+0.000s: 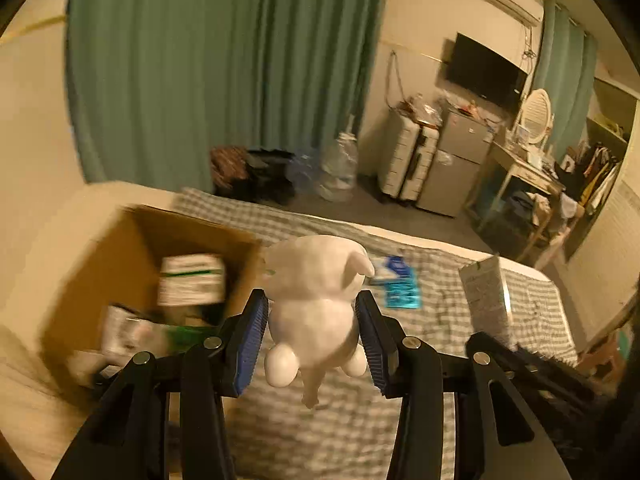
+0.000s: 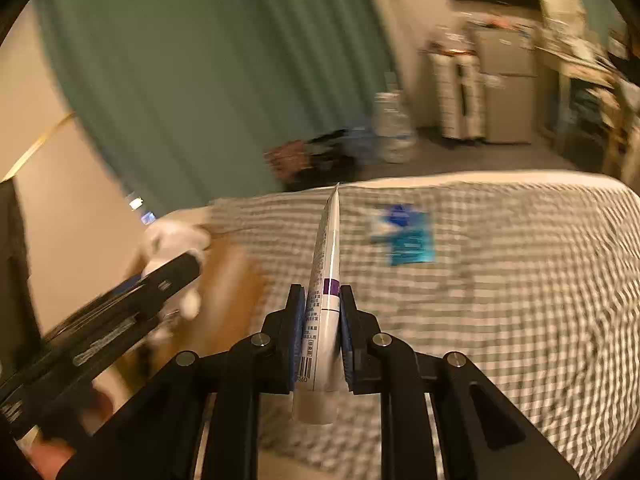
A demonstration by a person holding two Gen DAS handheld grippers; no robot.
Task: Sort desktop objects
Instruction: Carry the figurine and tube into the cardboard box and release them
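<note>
Both of my claws are loaded. Between the blue pads of my left gripper (image 1: 313, 334) sits a white plush animal (image 1: 316, 304), pinched at its body, head pointing away from me and its small feet dangling below the jaws. It hangs in the air above the checked bedspread (image 1: 424, 344), just right of an open cardboard box (image 1: 120, 264) that already holds a few blurred cartons, one white with a green band (image 1: 191, 280).

My right gripper (image 2: 323, 332) stands narrow, its pads pressed flat against the lower part of a white tube (image 2: 326, 280) with a purple band and a barcode. The tube points away from me, crimped end far, cap end under the jaws.

On the bedspread, well apart from both claws, lies a blue packet (image 2: 404, 234). From the right wrist view I see my left gripper off to the left with the plush in it, over the box's brown wall.
</note>
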